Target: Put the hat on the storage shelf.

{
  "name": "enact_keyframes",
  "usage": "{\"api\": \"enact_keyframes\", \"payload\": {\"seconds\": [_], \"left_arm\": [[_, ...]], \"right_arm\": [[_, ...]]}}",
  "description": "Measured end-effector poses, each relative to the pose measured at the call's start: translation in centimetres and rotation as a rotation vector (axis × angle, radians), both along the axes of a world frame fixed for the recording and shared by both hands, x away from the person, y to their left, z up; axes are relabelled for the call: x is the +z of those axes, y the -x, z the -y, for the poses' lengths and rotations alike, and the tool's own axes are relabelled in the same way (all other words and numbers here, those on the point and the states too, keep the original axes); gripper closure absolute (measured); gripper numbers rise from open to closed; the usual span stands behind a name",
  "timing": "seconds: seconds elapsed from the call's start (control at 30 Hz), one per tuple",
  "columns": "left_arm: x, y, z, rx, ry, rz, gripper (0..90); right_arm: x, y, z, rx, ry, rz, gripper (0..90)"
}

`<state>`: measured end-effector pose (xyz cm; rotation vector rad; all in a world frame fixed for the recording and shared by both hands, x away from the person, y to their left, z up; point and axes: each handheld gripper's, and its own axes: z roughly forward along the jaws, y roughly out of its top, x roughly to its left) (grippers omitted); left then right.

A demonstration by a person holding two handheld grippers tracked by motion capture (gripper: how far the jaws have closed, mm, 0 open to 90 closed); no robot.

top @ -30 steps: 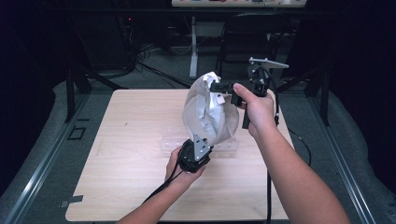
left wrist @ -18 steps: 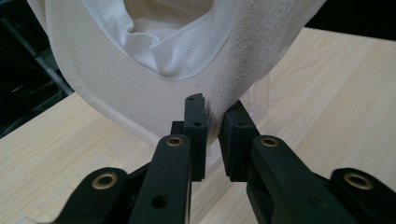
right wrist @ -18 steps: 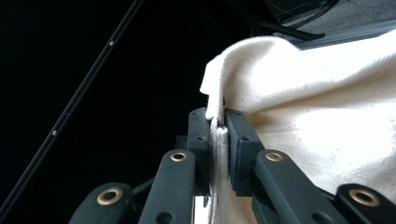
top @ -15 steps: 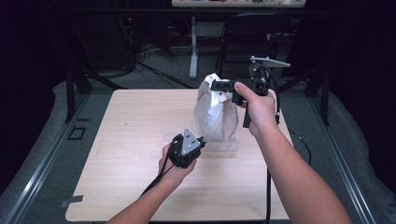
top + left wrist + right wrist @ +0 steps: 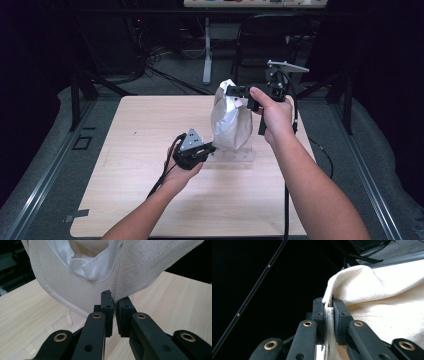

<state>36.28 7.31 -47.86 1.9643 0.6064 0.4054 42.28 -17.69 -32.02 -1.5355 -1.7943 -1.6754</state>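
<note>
Under the hanging cloth bag (image 5: 231, 120), a clear plastic piece (image 5: 235, 156) lies on the table (image 5: 125, 130).

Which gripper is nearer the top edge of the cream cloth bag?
Right. The right gripper is shut on the cream cloth bag at its top edge, holding it up. The left gripper sits at the bag's lower edge, fingers nearly closed there.

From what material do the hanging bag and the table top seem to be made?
The bag looks like off-white woven cotton canvas, matte: a coarse weave, stitched hems and soft folds show. The table top looks like pale wood or a wood-look laminate, smooth, with fine straight grain lines; which one, I cannot tell.
</note>
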Motion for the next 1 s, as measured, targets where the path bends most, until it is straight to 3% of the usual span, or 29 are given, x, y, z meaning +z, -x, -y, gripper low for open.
{"api": "enact_keyframes", "payload": {"seconds": [0.1, 0.27, 0.43, 0.53, 0.73, 1.0], "left_arm": [[-0.4, -0.6, -0.6, -0.034, 0.021, -0.017, 85.4], [-1.0, -1.2, -1.0, -0.049, 0.008, -0.028, 85.4], [-1.6, -1.5, -1.6, -0.060, 0.032, -0.046, 85.4], [-1.9, -1.5, -1.8, -0.060, 0.052, -0.061, 85.3], [-2.1, -1.4, -2.3, -0.059, 0.031, -0.069, 85.5], [-2.6, -1.0, -2.9, -0.030, 0.038, -0.090, 85.8]], "right_arm": [[-0.4, -0.2, 0.0, -0.003, -0.003, -0.005, 82.0], [-1.2, -0.5, -0.1, -0.007, 0.003, -0.015, 82.1], [-1.7, -0.7, -0.5, -0.003, -0.002, -0.026, 82.1], [-1.9, -0.7, -0.7, 0.006, 0.004, -0.025, 82.1], [-2.1, -0.7, -1.3, 0.018, 0.014, -0.031, 82.0], [-2.5, -0.8, -2.1, 0.036, 0.014, -0.041, 82.0]]}}
